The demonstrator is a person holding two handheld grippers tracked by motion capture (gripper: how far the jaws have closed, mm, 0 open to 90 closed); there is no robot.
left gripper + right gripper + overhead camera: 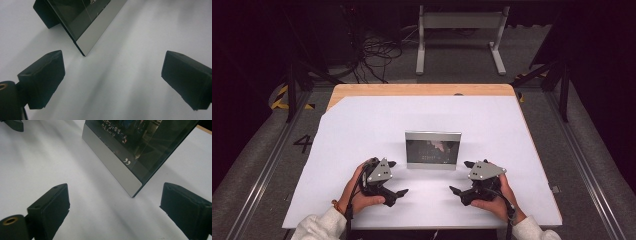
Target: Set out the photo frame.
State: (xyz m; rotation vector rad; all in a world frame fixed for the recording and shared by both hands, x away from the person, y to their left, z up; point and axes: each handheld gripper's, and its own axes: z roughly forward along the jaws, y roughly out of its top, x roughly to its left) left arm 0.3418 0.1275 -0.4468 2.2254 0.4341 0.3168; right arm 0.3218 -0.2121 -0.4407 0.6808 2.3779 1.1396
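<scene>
**Two spread grippers flank one picture frame**

The left gripper (398,186) rests on the white sheet with its jaws spread wide and nothing between them; its own view shows bare white surface in the gap. The right gripper (460,184) mirrors it, jaws equally spread and holding nothing. The two point inward toward each other, with open sheet between them.

One frame (433,150) stands upright just beyond both grippers, near the middle of the table (422,90). It touches neither gripper. In the left gripper view its lower corner (84,53) sits just ahead of the jaws, with one dark back stand (45,15) behind it. In the right gripper view the opposite lower corner (132,192) lies just ahead, between the jaw lines.

Counted: two grippers, two hands, one frame, one sheet (362,130). The sheet is bare to the left, right and far side of the frame. A strip of wooden tabletop shows along the far edge.
</scene>
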